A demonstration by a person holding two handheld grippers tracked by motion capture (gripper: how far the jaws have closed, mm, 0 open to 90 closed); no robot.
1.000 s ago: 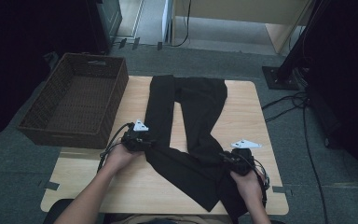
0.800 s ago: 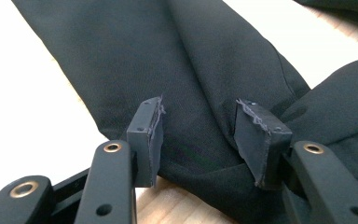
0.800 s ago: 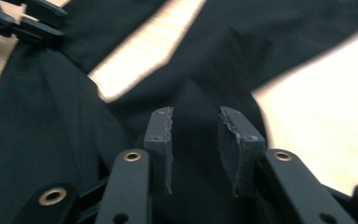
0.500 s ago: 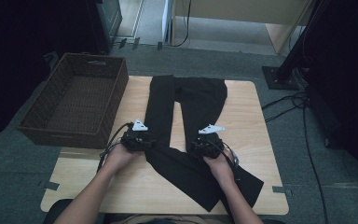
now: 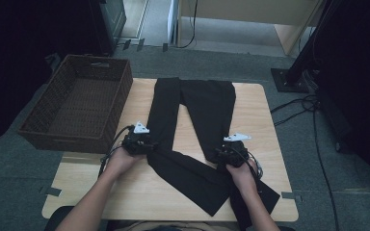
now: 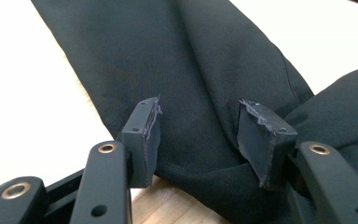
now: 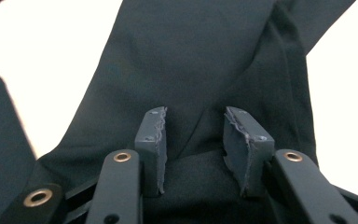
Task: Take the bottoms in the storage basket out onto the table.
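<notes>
Black trousers (image 5: 207, 106) lie on the wooden table (image 5: 125, 192), both legs pointing away and the near part folded over in a slanting band. My left gripper (image 5: 144, 143) sits at the outer edge of the left leg. Its jaws stand open over the cloth (image 6: 191, 60), pads apart and not pressing (image 6: 200, 135). My right gripper (image 5: 227, 154) rests on the right leg where it meets the fold. Its jaws have just been opening; a ridge of black fabric (image 7: 191, 56) lies loose between the pads (image 7: 195, 140).
A dark wicker basket (image 5: 77, 139) stands off the table's left side. Cables (image 5: 313, 120) trail over the grey floor to the right, next to a dark stand's base (image 5: 289, 77). Bare wood shows at the table's front left.
The right hand first went left and away over the trousers, then came back slightly right and nearer. The left hand stayed put.
</notes>
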